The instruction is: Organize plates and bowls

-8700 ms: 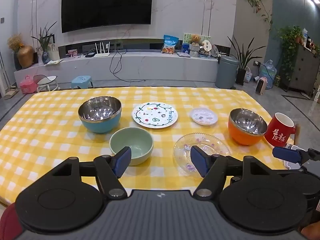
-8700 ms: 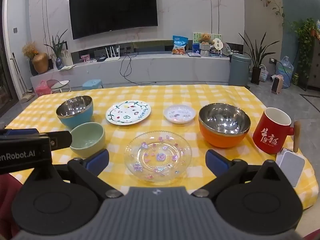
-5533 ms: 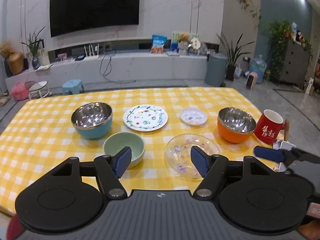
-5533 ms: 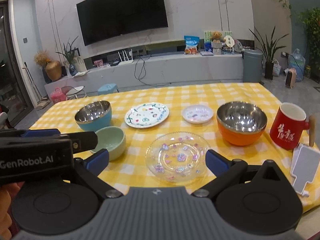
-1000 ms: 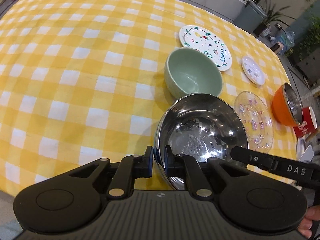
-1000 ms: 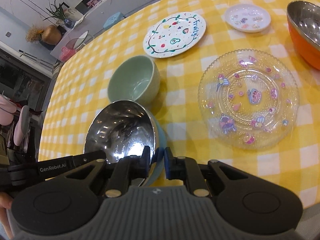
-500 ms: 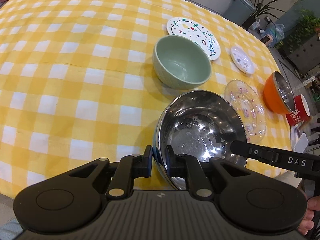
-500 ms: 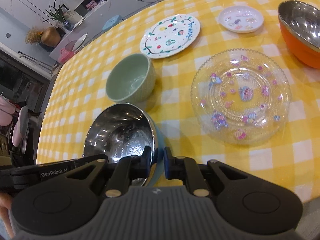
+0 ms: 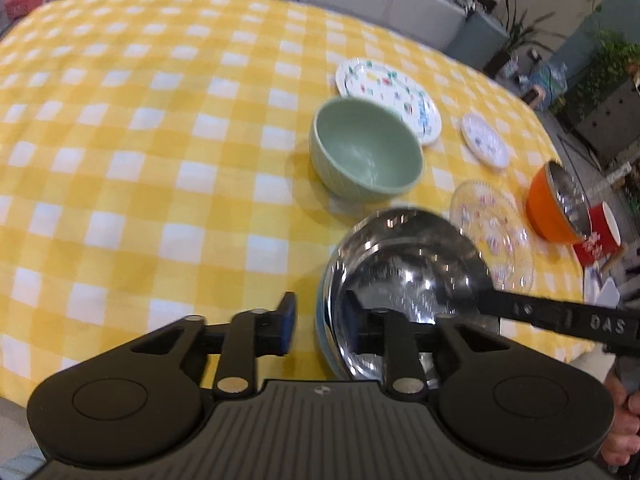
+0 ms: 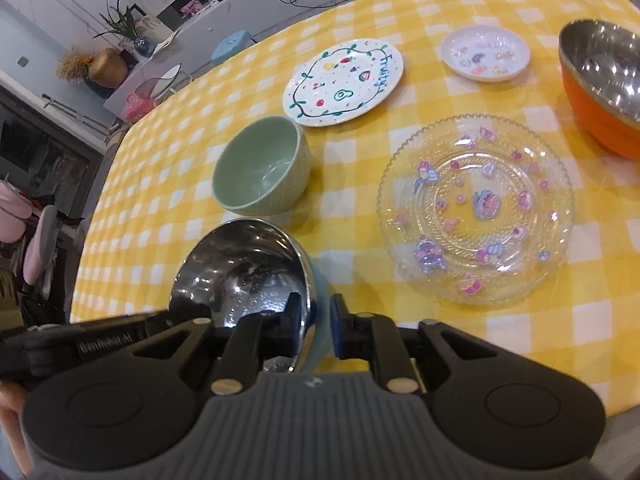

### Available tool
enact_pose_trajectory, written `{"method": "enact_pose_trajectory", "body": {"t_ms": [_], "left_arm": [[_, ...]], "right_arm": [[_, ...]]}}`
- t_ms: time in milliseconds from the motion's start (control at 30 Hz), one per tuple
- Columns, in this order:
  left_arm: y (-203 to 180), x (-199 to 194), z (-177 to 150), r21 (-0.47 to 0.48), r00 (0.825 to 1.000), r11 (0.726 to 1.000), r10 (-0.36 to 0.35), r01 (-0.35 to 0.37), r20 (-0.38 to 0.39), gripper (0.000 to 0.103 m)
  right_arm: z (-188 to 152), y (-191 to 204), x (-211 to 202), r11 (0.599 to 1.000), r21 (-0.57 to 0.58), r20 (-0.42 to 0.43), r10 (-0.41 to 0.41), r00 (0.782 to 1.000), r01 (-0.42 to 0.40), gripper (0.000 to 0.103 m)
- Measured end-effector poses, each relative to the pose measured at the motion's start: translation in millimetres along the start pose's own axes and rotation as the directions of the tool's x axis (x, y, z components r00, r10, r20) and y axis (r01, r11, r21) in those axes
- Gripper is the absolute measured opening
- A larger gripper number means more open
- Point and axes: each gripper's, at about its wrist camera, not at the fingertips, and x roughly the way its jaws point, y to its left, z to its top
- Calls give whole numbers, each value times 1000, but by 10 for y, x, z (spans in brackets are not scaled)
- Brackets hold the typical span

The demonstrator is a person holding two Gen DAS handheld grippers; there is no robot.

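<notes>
The blue steel-lined bowl (image 9: 408, 272) (image 10: 240, 268) sits on the yellow checked cloth near the table's front edge. My left gripper (image 9: 320, 322) straddles its left rim. Its jaws are opening: one pad is inside the bowl and the outer pad stands clear of the wall. My right gripper (image 10: 316, 320) straddles the right rim. Its jaws are also opening, and a thin gap shows beside the outer pad. Just behind the blue bowl stands a green bowl (image 9: 366, 156) (image 10: 260, 172). A clear glass plate (image 10: 476, 208) lies to the right.
A white fruit-pattern plate (image 10: 344, 80) and a small white plate (image 10: 486, 54) lie further back. An orange steel-lined bowl (image 10: 600, 80) and a red mug (image 9: 596, 236) stand at the right edge. Bare checked cloth (image 9: 120, 160) spreads to the left.
The left jaws have spread wide and let go of the blue bowl's rim. The right jaws have widened slightly. The bowl stays near the front edge, where both grippers brought it from the back left.
</notes>
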Motion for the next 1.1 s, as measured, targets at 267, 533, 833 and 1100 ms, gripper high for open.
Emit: {"method": "enact_pose_trajectory", "body": {"t_ms": [267, 533, 833, 1100], "left_arm": [[-194, -492, -33, 72, 975, 997, -15, -1, 224, 72], [-805, -987, 140, 40, 911, 998, -53, 40, 408, 86], [-1887, -852, 409, 74, 847, 991, -130, 108, 515, 86], [-2521, -108, 448, 129, 860, 983, -177, 130, 478, 85]], "right_arm": [[42, 18, -701, 992, -105, 214, -44, 976, 68, 52], [304, -234, -1817, 979, -65, 510, -133, 850, 192, 81], [494, -704, -2583, 973, 70, 708, -203, 677, 219, 87], [1017, -1124, -2308, 885, 53, 621, -392, 678, 463, 88]]}}
